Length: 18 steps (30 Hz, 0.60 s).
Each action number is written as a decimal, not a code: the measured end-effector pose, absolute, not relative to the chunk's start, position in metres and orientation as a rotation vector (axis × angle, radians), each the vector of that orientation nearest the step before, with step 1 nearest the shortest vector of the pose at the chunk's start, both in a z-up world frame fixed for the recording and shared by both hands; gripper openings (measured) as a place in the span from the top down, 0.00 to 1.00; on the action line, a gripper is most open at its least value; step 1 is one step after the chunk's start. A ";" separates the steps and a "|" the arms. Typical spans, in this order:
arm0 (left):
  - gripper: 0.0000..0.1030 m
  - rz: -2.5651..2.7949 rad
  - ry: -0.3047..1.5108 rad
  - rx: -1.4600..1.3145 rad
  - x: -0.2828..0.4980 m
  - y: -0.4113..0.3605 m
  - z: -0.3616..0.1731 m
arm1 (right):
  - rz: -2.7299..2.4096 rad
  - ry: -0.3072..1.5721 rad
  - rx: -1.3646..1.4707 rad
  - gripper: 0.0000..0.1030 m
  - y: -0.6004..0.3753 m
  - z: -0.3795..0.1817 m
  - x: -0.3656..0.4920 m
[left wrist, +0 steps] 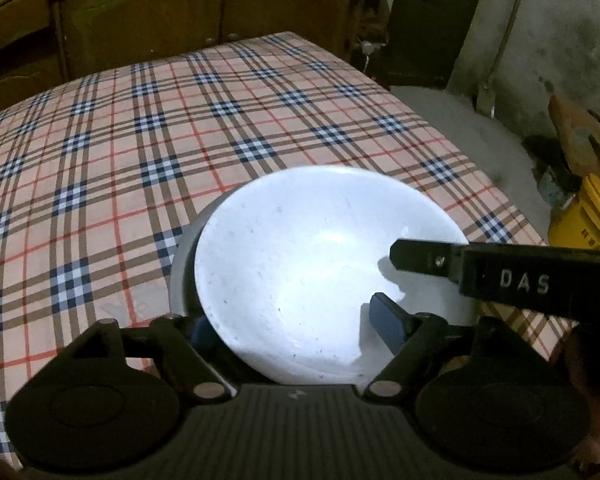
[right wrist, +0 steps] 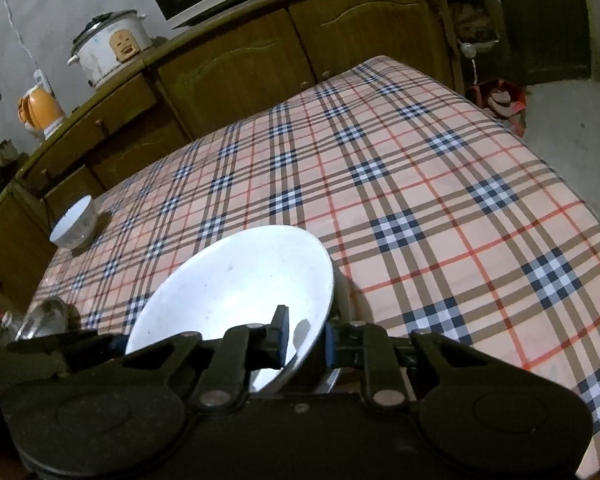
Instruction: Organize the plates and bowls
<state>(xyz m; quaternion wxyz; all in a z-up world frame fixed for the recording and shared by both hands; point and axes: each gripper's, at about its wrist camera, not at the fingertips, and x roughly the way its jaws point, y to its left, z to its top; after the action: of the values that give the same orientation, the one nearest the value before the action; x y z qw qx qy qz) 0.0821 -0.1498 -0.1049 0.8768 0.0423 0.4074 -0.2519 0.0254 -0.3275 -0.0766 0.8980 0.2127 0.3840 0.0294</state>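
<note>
I have the big white bowl (right wrist: 236, 292) near the front edge of the table (right wrist: 440, 184), sitting on the checked cloth and, as far as I can tell, nested in or on a grey dish (left wrist: 182, 264) whose rim shows just to its left in my left-hand view. My right gripper (right wrist: 306, 340) is pinching the bowl's near rim: one blue pad (right wrist: 281, 340) sits inside the bowl, the other against the outer wall, and they are pressed close with only the thin wall between them. My left gripper (left wrist: 296, 332) is spread wide around the near side of the bowl; its right pad (left wrist: 388, 324) hovers over the inside and the left one is mostly hidden behind the rim, so neither seems to press on anything.

The bowl looks stiff, glazed and smooth (ceramic or enamel, I cannot say which), so I expect it to be slippery under the pads and to chip or crack if knocked. It is wide for a one-sided rim pinch, so I judge it will want to tip away from the grip; holding low on the rim with the wall deep between the pads should help, and a second hold on the opposite rim would steady it.

A small white bowl (right wrist: 74, 224) stands well apart at the far left edge, and something metal (right wrist: 46, 318) lies near the left corner.
</note>
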 end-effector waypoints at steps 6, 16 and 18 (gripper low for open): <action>0.07 -0.570 0.912 0.118 0.088 -0.150 -0.104 | 0.079 0.773 0.507 0.81 -0.334 -0.077 0.025; 0.00 -0.587 0.898 0.283 0.082 -0.156 -0.099 | 0.046 0.715 0.491 0.91 -0.336 -0.071 0.021; 0.00 -0.569 0.870 0.333 0.079 -0.157 -0.097 | 0.049 0.715 0.489 0.91 -0.337 -0.071 0.022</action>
<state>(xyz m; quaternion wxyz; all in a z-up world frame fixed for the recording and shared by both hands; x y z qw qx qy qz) 0.0790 -0.1567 -0.0968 0.8546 0.1585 0.4138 -0.2708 0.0216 -0.3374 -0.0707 0.9073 0.2370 0.3464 0.0239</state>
